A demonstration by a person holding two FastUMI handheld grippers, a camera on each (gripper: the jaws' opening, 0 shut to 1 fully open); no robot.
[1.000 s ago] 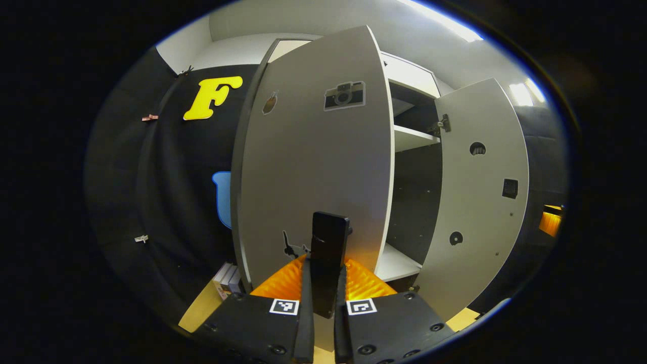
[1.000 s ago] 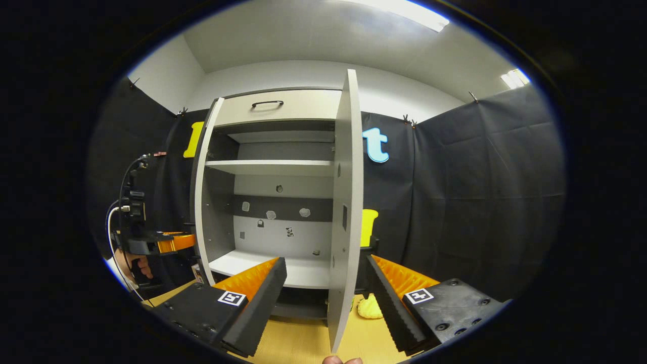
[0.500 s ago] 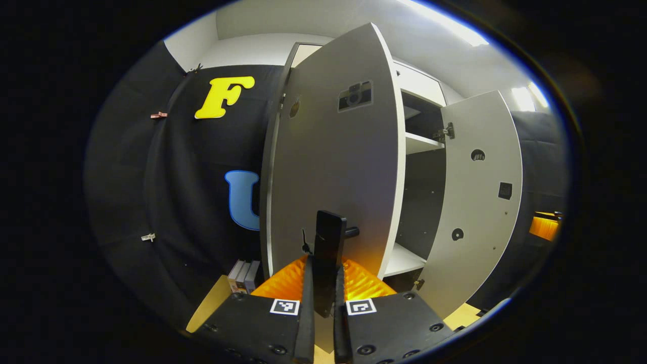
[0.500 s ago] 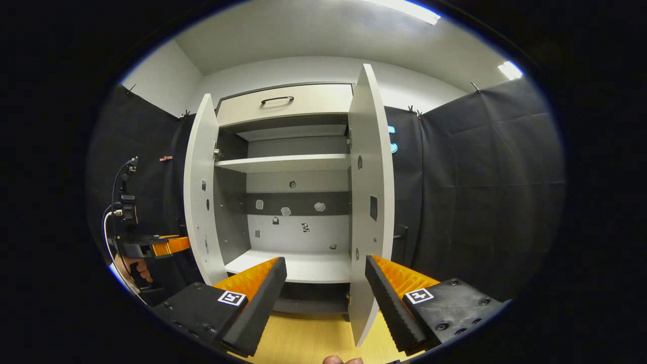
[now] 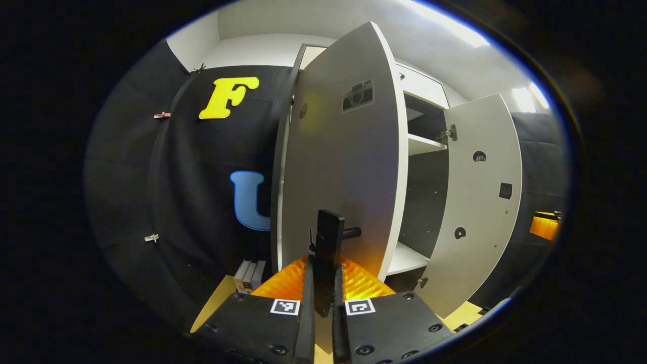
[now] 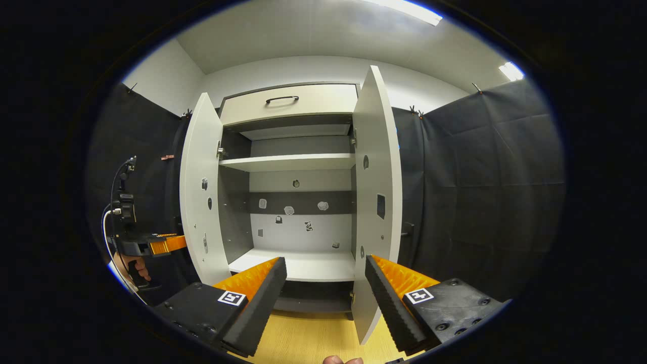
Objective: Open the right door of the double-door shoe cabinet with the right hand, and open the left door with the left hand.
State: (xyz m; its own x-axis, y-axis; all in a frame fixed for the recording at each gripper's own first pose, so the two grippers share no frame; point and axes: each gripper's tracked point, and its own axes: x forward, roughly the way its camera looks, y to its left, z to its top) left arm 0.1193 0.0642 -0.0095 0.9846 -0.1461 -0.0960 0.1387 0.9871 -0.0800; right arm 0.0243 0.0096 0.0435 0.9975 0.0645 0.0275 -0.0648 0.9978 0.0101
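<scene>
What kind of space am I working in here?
Likely a recording booth rather than a home: black cloth walls hang on clips around a lone shoe cabinet, its shelves bare, standing on a wood-look floor under ceiling strip lights.

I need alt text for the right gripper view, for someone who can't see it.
The shoe cabinet stands with both doors swung open, left door and right door, showing bare shelves inside. The right tool hangs open in front, gripping nothing. At far left, the left tool is held in a hand beside the left door.
</scene>
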